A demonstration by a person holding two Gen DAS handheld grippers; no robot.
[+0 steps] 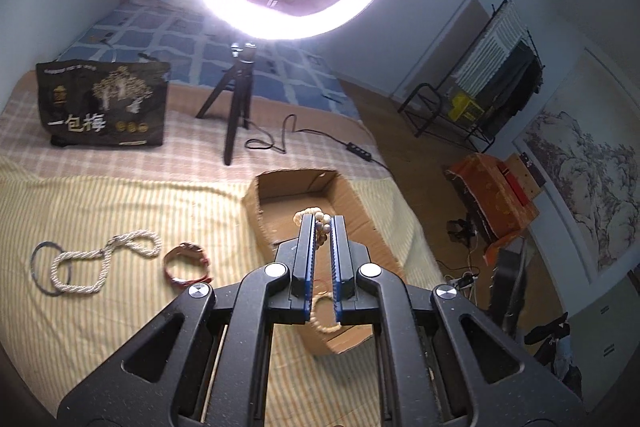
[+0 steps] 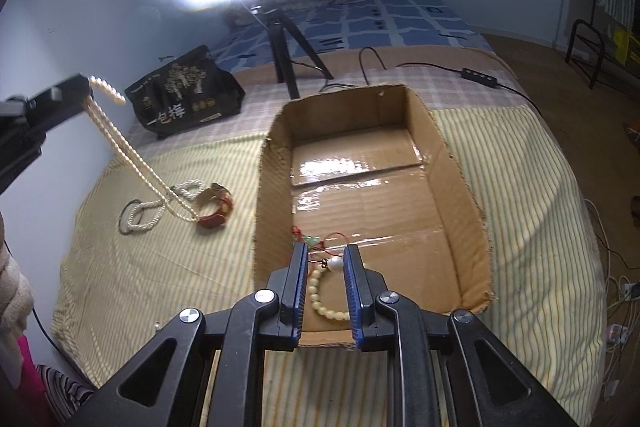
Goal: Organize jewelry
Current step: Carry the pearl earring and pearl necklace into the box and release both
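Observation:
My left gripper (image 1: 322,221) is shut on a long cream bead necklace (image 2: 132,155); in the right wrist view it hangs from the left gripper (image 2: 86,85) down towards the bedspread. An open cardboard box (image 2: 452,163) lies on the striped bedspread. In it lie a cream bead bracelet (image 2: 320,297) with a large pearl (image 2: 335,264) and a red cord piece (image 2: 316,239). My right gripper (image 2: 326,255) is open over the box's near end, around the pearl. A white twisted necklace (image 1: 100,261), a dark ring (image 1: 38,265) and a red bracelet (image 1: 188,263) lie left of the box.
A ring light on a black tripod (image 1: 236,107) stands behind the box, its cable (image 1: 320,137) trailing right. A black printed bag (image 1: 102,103) stands at the back left. The bed edge drops to the floor on the right, with clutter and a rack (image 1: 480,95).

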